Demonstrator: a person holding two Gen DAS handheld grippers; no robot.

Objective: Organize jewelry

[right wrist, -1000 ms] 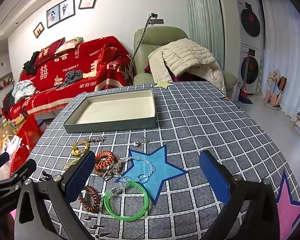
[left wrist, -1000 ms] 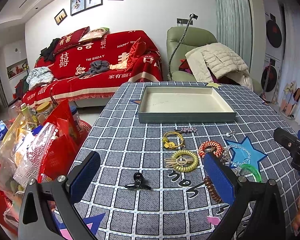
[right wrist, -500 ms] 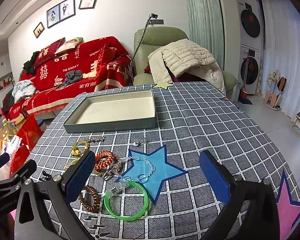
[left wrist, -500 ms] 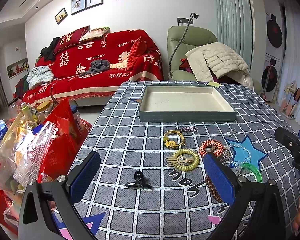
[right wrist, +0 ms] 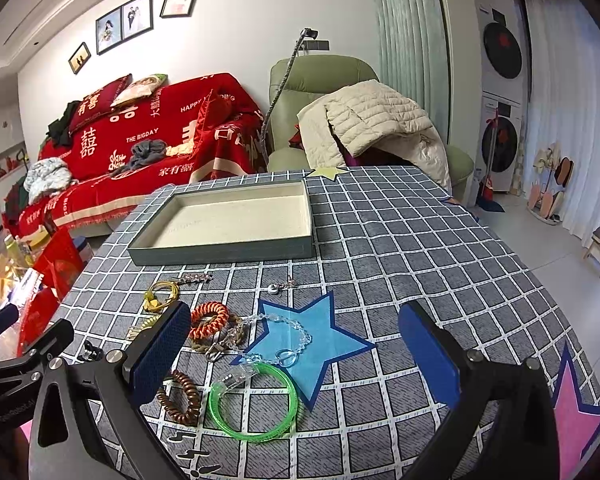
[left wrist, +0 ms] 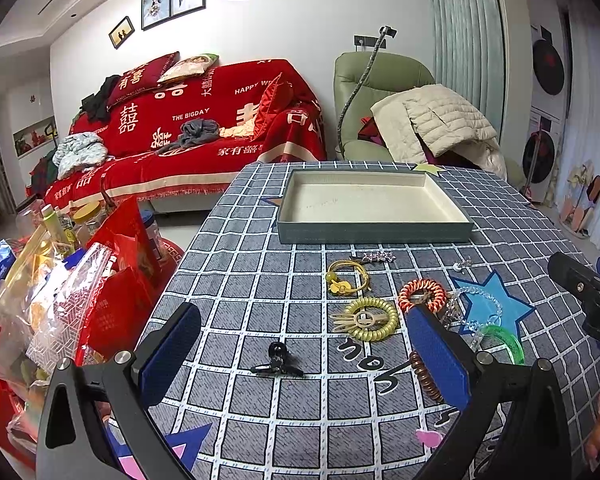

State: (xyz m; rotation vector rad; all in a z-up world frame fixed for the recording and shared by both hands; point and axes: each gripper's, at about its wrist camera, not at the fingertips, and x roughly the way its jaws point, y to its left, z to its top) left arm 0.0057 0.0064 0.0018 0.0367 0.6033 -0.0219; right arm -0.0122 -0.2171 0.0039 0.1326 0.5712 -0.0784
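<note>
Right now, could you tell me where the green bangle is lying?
In the right wrist view the green bangle lies flat on the checked tablecloth, low and left of centre, overlapping the blue star, with the brown coil hair tie to its left.

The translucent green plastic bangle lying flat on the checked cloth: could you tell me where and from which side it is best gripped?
Probably grip the translucent green plastic bangle at its right-hand arc, coming from above with one finger inside the ring and one outside. It lies flat, so its sides offer little; the left part abuts a clear clip and brown coil tie.
</note>
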